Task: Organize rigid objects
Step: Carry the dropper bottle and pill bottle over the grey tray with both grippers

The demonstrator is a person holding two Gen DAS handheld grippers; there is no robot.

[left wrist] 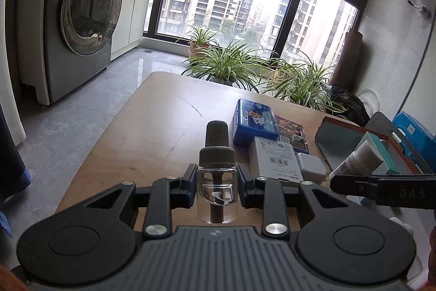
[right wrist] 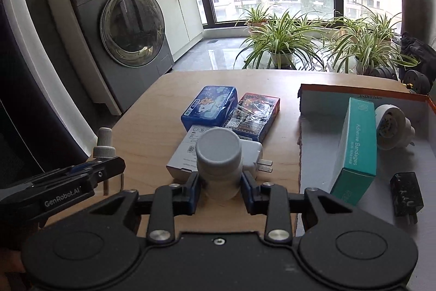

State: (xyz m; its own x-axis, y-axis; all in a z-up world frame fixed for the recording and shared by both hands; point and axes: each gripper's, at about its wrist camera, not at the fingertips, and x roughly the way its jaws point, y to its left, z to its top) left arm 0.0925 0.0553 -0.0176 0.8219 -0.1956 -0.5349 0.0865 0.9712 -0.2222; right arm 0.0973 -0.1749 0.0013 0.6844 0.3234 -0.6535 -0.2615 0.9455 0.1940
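1. Your left gripper [left wrist: 217,188] clamps a clear glass dropper bottle [left wrist: 217,183] upright over the wooden table [left wrist: 152,127]
2. Your right gripper [right wrist: 219,188] clamps a white capped bottle [right wrist: 219,162], beside the orange-rimmed box [right wrist: 365,96] holding an adhesive bandages carton [right wrist: 355,152]

The teal box [right wrist: 354,152] in the tray is showing the words "Adhesive Bandages" down its side. The left gripper [right wrist: 106,168] is showing "GenRobot.AI" in white letters on its black arm. The right gripper [left wrist: 351,179] is showing the letters "DAS" on its side. Other labels are looking too small to read.
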